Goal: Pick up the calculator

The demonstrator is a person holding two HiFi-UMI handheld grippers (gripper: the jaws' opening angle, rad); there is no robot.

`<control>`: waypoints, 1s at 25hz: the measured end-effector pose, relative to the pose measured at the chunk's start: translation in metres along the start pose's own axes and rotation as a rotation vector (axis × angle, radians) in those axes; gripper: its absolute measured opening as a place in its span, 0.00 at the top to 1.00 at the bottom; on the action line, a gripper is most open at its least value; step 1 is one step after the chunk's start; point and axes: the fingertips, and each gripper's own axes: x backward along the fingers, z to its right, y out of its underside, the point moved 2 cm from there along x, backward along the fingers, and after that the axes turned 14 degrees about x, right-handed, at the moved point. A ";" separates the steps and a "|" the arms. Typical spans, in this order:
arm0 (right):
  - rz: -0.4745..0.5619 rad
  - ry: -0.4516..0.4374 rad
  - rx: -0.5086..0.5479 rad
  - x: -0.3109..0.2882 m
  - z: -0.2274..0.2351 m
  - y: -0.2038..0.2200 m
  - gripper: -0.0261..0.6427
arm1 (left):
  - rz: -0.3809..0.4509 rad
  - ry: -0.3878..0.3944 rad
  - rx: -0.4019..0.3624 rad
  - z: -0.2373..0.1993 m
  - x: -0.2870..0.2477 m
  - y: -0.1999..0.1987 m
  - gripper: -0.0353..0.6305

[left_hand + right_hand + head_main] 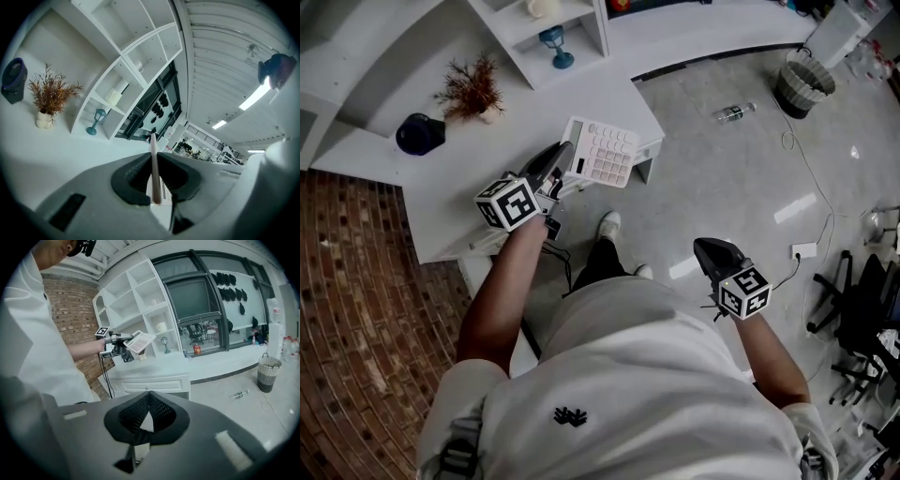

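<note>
Head view: camera on person's head, faces steeply down past torso (628, 375) and both arms; white desk (441, 216), shelf unit (520, 28) and grey floor (722, 178) lie well below.

Left gripper view: camera rides on left gripper (562, 155), looks along jaws, tilted, toward shelf unit and ceiling (225, 56); calculator (153, 164) edge-on, very near lens.

Right gripper view: camera on right gripper (703, 247), faces across room to shelf unit, window (192, 296), floor; left gripper far off, upper left.

Shared: blue lamp (555, 45) in all 3; dried plant (472, 89) in head and left gripper views; bottle (734, 112) and basket (803, 86) in head and right gripper views.
</note>
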 end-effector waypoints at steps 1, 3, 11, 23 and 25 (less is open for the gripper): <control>0.003 -0.001 0.002 0.002 -0.002 0.001 0.94 | 0.003 0.002 -0.001 0.004 0.005 0.002 0.88; 0.007 -0.001 0.009 0.006 -0.006 0.002 0.94 | 0.006 0.006 -0.004 0.013 0.014 0.006 0.88; 0.015 -0.008 0.018 0.018 -0.016 0.009 0.94 | 0.001 0.016 -0.015 0.039 0.036 0.018 0.88; 0.019 -0.001 0.023 0.026 -0.023 0.013 0.94 | -0.009 0.035 -0.023 0.052 0.045 0.028 0.88; 0.017 -0.001 0.026 0.027 -0.023 0.014 0.94 | -0.009 0.038 -0.025 0.054 0.045 0.028 0.88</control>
